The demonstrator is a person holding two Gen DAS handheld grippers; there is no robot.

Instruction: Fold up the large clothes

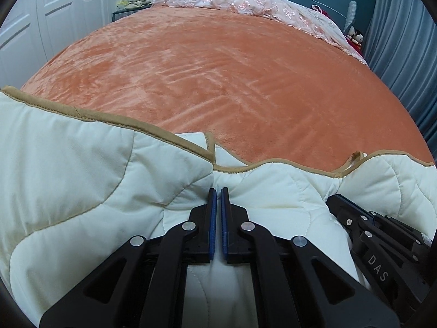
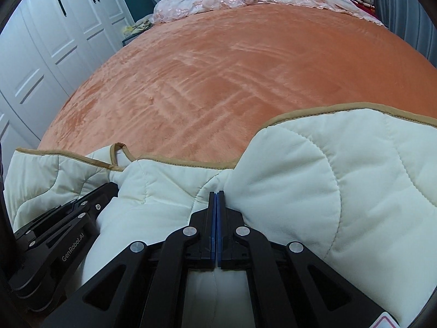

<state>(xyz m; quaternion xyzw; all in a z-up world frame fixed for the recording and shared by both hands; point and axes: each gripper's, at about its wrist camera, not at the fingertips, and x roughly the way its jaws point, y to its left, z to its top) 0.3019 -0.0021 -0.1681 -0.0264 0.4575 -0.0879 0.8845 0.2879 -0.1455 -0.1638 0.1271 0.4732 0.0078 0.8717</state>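
Note:
A cream quilted garment with tan trim (image 1: 82, 180) lies bunched at the near edge of the orange bed (image 1: 204, 68); it also fills the near part of the right wrist view (image 2: 341, 177). My left gripper (image 1: 218, 191) is shut on a fold of the cream fabric. My right gripper (image 2: 216, 194) is shut on another fold of it. The right gripper shows at the lower right of the left wrist view (image 1: 336, 199). The left gripper shows at the lower left of the right wrist view (image 2: 109, 188). The two grippers are close side by side.
The orange plush blanket (image 2: 232, 76) covers the bed ahead. A pink lace bedspread (image 1: 245, 0) is heaped at the far headboard. White wardrobe doors (image 2: 41, 54) stand to the left. Blue curtains (image 1: 404, 41) hang to the right. A doll (image 1: 356, 38) sits at the far right corner.

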